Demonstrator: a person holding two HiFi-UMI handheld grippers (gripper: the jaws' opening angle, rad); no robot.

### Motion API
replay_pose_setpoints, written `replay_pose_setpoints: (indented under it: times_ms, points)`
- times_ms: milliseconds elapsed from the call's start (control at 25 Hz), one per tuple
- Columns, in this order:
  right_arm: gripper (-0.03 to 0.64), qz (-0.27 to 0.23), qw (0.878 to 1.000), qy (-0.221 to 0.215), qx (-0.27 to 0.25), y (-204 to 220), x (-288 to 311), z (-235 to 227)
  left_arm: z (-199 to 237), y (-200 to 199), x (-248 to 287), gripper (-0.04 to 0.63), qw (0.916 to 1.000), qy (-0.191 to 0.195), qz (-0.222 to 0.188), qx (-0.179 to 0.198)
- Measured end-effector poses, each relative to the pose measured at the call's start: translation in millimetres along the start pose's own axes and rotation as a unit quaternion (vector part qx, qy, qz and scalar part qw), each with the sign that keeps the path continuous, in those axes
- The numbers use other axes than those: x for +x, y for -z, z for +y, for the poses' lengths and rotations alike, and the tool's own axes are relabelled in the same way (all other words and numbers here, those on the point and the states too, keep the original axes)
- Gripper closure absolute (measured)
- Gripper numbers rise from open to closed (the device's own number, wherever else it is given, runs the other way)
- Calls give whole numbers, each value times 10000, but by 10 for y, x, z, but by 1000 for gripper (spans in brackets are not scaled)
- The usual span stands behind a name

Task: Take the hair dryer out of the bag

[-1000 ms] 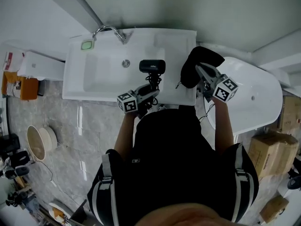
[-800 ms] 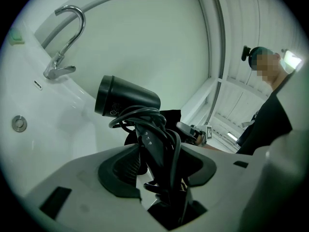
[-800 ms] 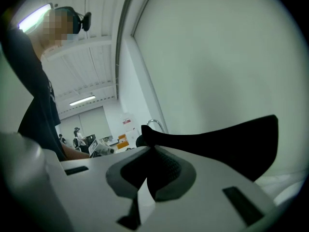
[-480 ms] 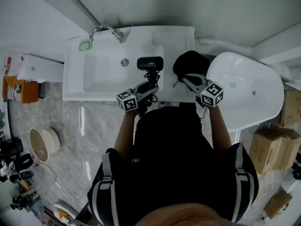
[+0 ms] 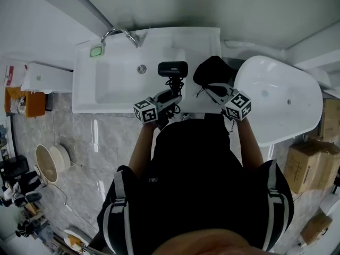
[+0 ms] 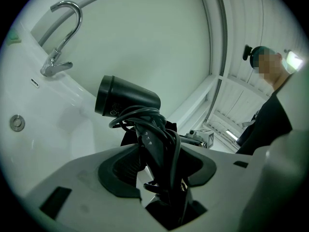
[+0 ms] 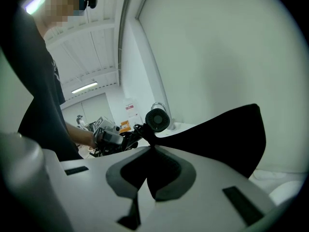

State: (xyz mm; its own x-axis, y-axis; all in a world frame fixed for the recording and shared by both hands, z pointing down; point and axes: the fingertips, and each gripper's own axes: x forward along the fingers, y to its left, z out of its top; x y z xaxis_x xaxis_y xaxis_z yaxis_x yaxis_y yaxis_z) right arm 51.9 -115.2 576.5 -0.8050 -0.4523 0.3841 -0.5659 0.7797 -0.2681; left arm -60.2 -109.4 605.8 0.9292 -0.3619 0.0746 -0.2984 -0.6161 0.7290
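In the head view my left gripper (image 5: 171, 95) reaches out level over the near edge of the white sink (image 5: 114, 86), and the hair dryer (image 5: 172, 69) stands out from it on the far side. Its handle runs near to far, straight out of my jaws, and its barrel lies crosswise, left to right, at the far end. My right gripper (image 5: 211, 89) is just to the right, with the black bag (image 5: 212, 70) bunched at its tip over the right end of the counter, beside the bathtub (image 5: 281, 100). The dryer lies to the left of the bag and clear of it, with a narrow strip of white counter showing between them. In the left gripper view my jaws are clamped on the dryer's handle, with the cord (image 6: 161, 127) looped round it and caught in the same grip, and the barrel points left toward the tap (image 6: 60, 33). In the right gripper view my jaws are pinched tight on a fold of the bag, which fans out to the right, while the dryer's round end shows well beyond it to the left. I judge the dryer already out, so whatever comes next rests on my left hand, which alone has it, with the bag kept off to its right.
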Motion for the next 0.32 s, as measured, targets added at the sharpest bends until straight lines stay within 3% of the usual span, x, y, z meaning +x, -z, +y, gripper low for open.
replay_pose_setpoints:
  times_ms: [320]
  points:
    - [551,-169,9999,15,0,-112,-34,-46,-54,55,44,387,9998,124,119,37]
